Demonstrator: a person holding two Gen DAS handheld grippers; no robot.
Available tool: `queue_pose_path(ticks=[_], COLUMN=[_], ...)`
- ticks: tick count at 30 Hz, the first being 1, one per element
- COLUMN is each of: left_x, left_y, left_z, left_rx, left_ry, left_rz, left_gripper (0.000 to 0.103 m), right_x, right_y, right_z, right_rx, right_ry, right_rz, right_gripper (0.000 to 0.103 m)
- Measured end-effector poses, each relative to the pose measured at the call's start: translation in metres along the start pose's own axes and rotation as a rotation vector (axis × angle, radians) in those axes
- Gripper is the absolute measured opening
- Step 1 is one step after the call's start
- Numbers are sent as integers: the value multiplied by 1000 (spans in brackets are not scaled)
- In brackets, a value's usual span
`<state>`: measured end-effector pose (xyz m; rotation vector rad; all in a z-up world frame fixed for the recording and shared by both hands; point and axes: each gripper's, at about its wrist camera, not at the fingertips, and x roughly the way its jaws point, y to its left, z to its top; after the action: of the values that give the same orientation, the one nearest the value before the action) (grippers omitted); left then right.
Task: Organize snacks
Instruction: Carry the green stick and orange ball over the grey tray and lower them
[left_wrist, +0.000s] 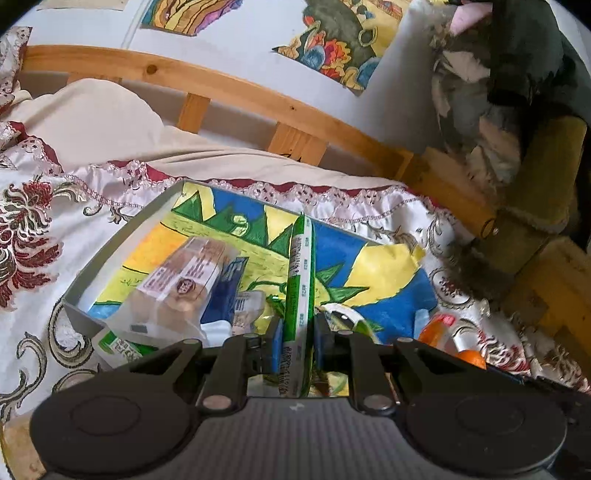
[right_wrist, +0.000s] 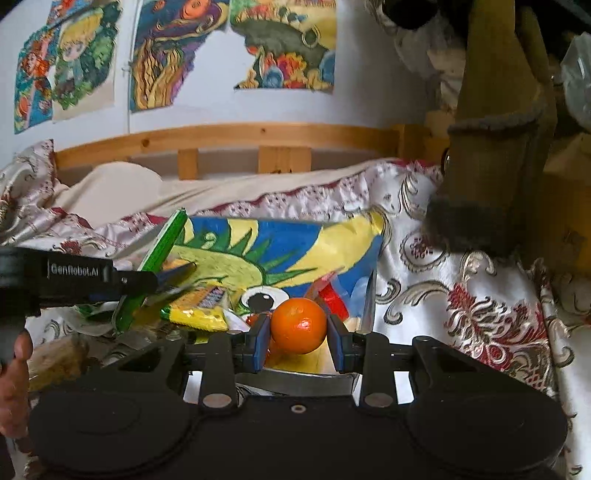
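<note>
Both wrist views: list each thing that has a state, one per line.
left gripper: shut on green packet
green packet: held on edge over the box
right gripper: shut on orange
orange: held between the fingers
box: open, holding snack packs

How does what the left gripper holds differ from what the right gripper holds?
The left gripper pinches a thin, flat green-and-white snack packet edge-on; the right gripper has a round orange mandarin between its jaws. The packet is printed and long; the mandarin is plain and compact. Both are above the painted box.
</note>
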<state>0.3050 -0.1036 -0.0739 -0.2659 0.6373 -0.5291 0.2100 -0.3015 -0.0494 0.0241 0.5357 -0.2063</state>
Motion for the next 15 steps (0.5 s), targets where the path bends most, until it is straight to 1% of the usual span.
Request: queue_pose_path(ticks=[5, 15], left_x=[7, 8], left_y=[2, 2], left_z=[-2, -1], left_rx=[1, 7], left_ry=[33, 41], left_rz=[12, 26], left_gripper=[18, 18], right_x=[9, 18], right_y=[3, 1], right_z=[-4, -7], right_rx=[-12, 13], right_ry=[22, 57], right_rz=[-14, -13], right_gripper=[35, 35])
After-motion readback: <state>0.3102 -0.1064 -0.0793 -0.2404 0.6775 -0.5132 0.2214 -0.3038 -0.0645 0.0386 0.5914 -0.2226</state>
